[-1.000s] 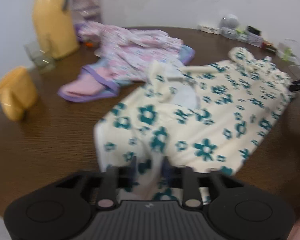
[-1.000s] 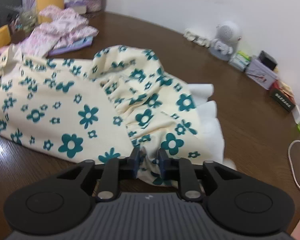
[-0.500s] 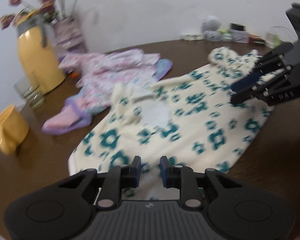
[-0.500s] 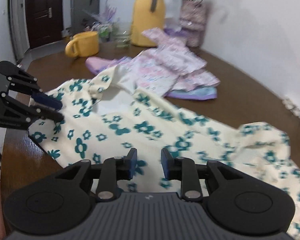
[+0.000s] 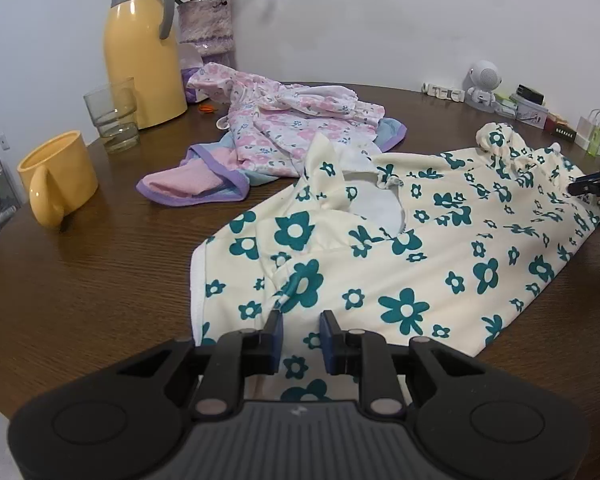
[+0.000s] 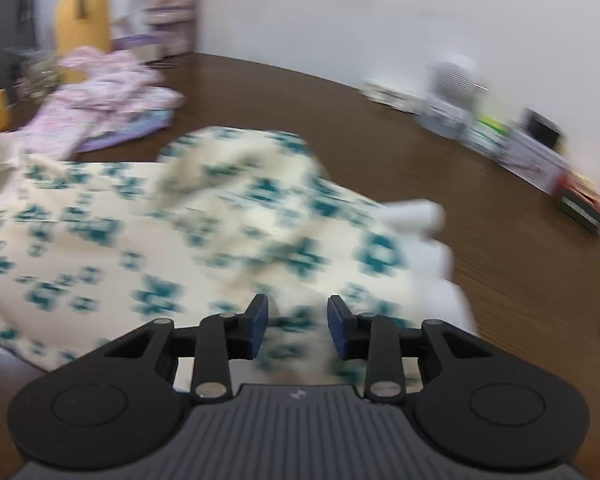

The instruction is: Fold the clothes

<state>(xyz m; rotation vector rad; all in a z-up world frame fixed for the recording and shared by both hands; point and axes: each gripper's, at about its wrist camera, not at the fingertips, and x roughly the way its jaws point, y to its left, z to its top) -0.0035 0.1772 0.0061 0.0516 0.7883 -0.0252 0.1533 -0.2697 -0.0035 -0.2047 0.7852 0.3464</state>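
A cream garment printed with teal flowers (image 5: 412, 248) is spread across the dark wooden surface (image 5: 100, 272), its neck opening turned up toward the far side. The left tongs (image 5: 301, 334) are held open just above the near edge of this garment, with a gap seen between the blue pads and no cloth pinched. The right tongs (image 6: 297, 326) are likewise parted over the gathered end of the same garment; that view is blurred. Behind it, a pink floral garment (image 5: 296, 128) is heaped on a purple-trimmed piece (image 5: 204, 184). A yellow mug (image 5: 58, 178), a glass (image 5: 114, 120) and a yellow jug (image 5: 142, 54) are set at the far left.
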